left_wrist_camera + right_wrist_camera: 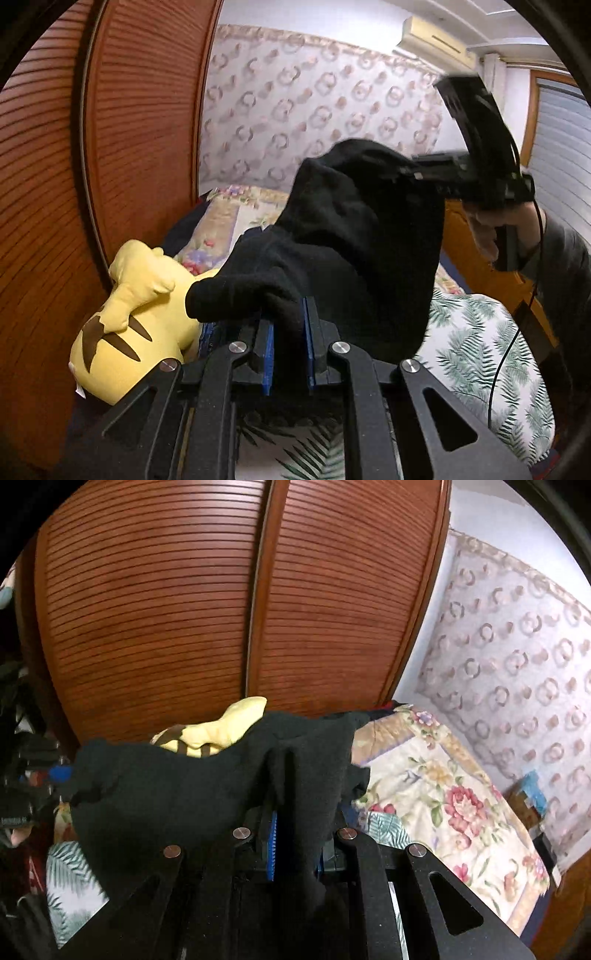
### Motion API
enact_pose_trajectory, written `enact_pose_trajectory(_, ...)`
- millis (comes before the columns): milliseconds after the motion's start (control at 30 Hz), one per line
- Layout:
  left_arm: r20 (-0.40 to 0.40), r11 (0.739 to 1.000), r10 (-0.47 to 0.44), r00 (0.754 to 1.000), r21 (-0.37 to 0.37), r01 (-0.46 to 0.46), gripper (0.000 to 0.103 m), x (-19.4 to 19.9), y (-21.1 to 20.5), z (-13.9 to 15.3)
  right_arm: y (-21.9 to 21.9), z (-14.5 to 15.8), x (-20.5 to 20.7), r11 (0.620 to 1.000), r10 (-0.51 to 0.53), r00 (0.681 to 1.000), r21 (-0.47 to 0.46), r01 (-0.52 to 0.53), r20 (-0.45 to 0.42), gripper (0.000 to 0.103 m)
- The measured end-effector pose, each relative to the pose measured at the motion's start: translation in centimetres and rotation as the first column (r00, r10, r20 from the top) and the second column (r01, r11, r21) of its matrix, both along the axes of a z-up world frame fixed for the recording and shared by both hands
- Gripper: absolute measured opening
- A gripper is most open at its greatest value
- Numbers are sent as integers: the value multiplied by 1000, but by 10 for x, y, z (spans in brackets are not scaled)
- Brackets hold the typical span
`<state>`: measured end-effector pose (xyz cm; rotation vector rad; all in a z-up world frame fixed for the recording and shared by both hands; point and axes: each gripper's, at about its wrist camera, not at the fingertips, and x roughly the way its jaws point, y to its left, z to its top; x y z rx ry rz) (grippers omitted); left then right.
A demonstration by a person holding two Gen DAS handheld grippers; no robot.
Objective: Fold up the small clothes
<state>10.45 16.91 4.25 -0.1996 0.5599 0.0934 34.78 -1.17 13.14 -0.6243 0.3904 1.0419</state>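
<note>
A small black fleece garment [351,229] hangs in the air above the bed, stretched between both grippers. My left gripper [290,314] is shut on one edge of it, blue pads pinching the cloth. My right gripper [424,173] shows in the left wrist view at the upper right, shut on the far edge. In the right wrist view the same garment [184,794] drapes over my right gripper [295,827], whose blue pads clamp a fold. The left gripper [55,775] shows at the far left edge there, holding the cloth's other end.
A yellow plush toy [140,314] lies against the brown louvred wardrobe doors [221,609]. Below are a leaf-print cover [480,350] and a floral quilt [443,794]. A patterned wall [314,110] stands behind the bed. A wooden bed frame [472,258] is at the right.
</note>
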Motion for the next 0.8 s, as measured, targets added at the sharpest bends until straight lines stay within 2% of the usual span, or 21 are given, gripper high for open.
enact_pose_trajectory(133,1,1000,29,1000,1,-29,14,14,6,-8,43,-4,18,999,31,999,-17,-31,10,15)
enact_pose_trajectory(233,-9,999,48,999,11,-48,14,20,10,-14,59,-14,30,1000,22,1000,0,-22,11,15)
enact_pose_trajectory(267,-14,999,49,999,9,-49,14,22,11,-18,54,-25,23,1000,-2,1000,4,2,18,16)
enact_pose_trajectory(333,-30,1000,27,999,-12,-27,14,24,10,-23,53,-44,25,997,-81,997,-3,81,19,21)
enact_pose_trajectory(433,-50,1000,8,999,6,-7,19,22,6,-26,46,-54,27,985,-174,984,15,174,32,44)
enact_pose_trajectory(467,-47,1000,4,999,10,-3,22,21,5,-26,43,-51,28,981,-192,981,33,191,30,53)
enact_pose_trajectory(500,-43,1000,2,999,18,-1,30,18,3,-25,39,-48,24,978,-199,980,61,197,21,61)
enact_pose_trajectory(533,-37,1000,5,999,27,-4,35,16,2,-23,34,-43,19,975,-203,979,94,200,17,66)
enact_pose_trajectory(567,-23,999,10,1000,41,-9,45,11,-1,-21,29,-39,14,971,-211,977,118,207,22,74)
enact_pose_trajectory(633,-6,997,25,1000,72,-24,58,5,-4,-17,17,-35,0,967,-214,977,147,208,22,77)
enact_pose_trajectory(667,7,997,25,1000,79,-25,72,-1,-7,-13,12,-34,-8,965,-213,977,159,207,22,77)
enact_pose_trajectory(700,18,997,20,1000,77,-21,82,-3,-8,-10,5,-34,-17,962,-221,975,170,213,28,77)
enact_pose_trajectory(800,38,997,2,999,80,-5,82,-14,-17,-3,-22,-43,-46,951,-243,970,201,234,17,77)
